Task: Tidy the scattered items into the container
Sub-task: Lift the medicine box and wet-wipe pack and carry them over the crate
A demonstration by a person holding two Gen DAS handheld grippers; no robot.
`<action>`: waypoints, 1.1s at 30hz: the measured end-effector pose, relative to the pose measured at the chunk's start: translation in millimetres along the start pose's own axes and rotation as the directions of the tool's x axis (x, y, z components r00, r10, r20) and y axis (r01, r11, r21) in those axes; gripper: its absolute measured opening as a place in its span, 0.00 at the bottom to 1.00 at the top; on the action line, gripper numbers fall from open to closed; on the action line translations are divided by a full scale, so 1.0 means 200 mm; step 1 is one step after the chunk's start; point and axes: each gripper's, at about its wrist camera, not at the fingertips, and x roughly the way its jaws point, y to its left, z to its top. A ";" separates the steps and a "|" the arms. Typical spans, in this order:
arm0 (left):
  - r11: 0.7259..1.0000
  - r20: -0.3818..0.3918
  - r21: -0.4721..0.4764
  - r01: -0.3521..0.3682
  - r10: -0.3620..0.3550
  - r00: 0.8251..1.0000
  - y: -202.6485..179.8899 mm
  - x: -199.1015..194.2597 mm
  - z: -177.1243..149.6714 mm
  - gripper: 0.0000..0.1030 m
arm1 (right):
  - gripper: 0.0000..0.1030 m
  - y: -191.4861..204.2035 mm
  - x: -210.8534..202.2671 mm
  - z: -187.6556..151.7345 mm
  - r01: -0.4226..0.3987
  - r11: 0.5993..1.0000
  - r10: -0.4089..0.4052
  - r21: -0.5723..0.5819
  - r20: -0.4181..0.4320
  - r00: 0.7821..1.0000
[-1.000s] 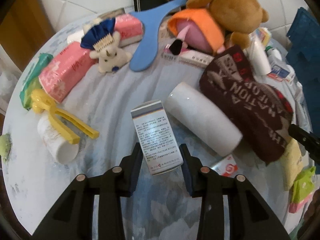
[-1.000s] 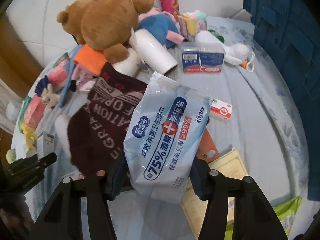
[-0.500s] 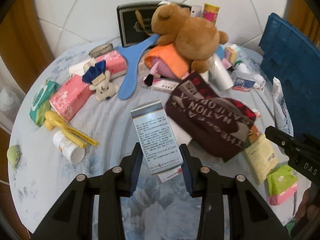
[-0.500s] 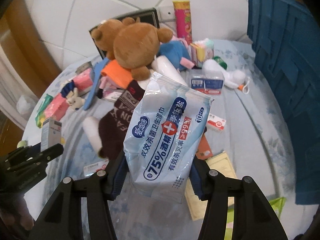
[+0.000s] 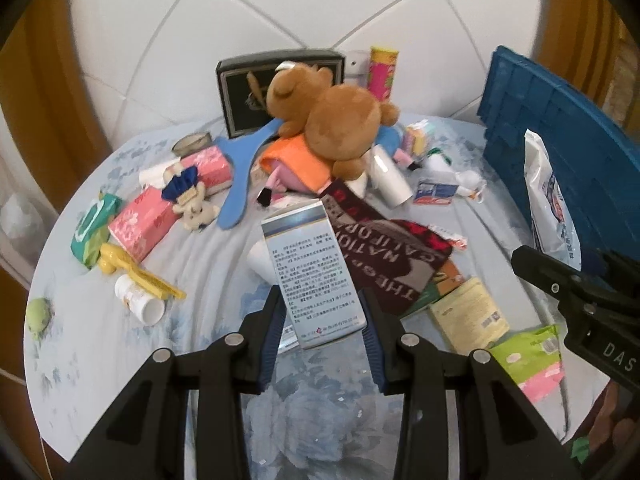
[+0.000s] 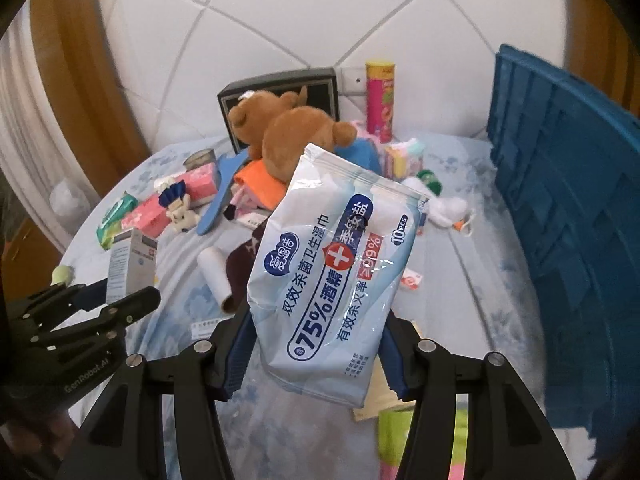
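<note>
My left gripper (image 5: 322, 322) is shut on a white and grey medicine box (image 5: 310, 270) and holds it well above the table. The box also shows in the right wrist view (image 6: 132, 266). My right gripper (image 6: 316, 350) is shut on a white and blue pack of 75% alcohol wipes (image 6: 336, 264), also held high; the pack shows in the left wrist view (image 5: 550, 208). The blue crate (image 6: 568, 216) stands at the table's right side, also in the left wrist view (image 5: 560, 132). Scattered items lie on the round table (image 5: 120, 344).
On the table lie a brown teddy bear (image 5: 336, 120), a dark red cloth (image 5: 392, 260), pink tissue packs (image 5: 146, 220), a blue paddle (image 5: 244, 172), a yellow clip (image 5: 136, 272), white tubes (image 5: 390, 176), a tan booklet (image 5: 468, 314) and a black frame (image 5: 248, 92) by the tiled wall.
Both grippers have risen and pulled back from the table with their items still held. More of the table and the blue crate shows now.
</note>
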 end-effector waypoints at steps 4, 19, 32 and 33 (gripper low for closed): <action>0.999 0.023 0.026 0.026 -0.027 0.999 -0.04 -0.08 0.01 0.35 | 0.53 -0.01 -0.11 0.00 0.034 0.999 -0.034 0.006 0.026 0.999; 0.987 0.109 0.119 0.108 -0.121 0.987 -0.45 -0.28 0.14 0.35 | 0.53 -0.27 -0.56 0.04 0.138 0.988 -0.148 0.069 0.163 0.976; 0.968 0.244 0.183 0.174 -0.216 0.945 -1.53 -0.49 0.51 0.35 | 0.53 -1.22 -1.09 0.19 0.212 0.970 -0.239 0.117 0.323 0.916; 0.965 0.241 0.190 0.179 -0.223 0.945 -1.60 -0.50 0.53 0.35 | 0.53 -1.29 -1.11 0.19 0.220 0.967 -0.249 0.125 0.320 0.914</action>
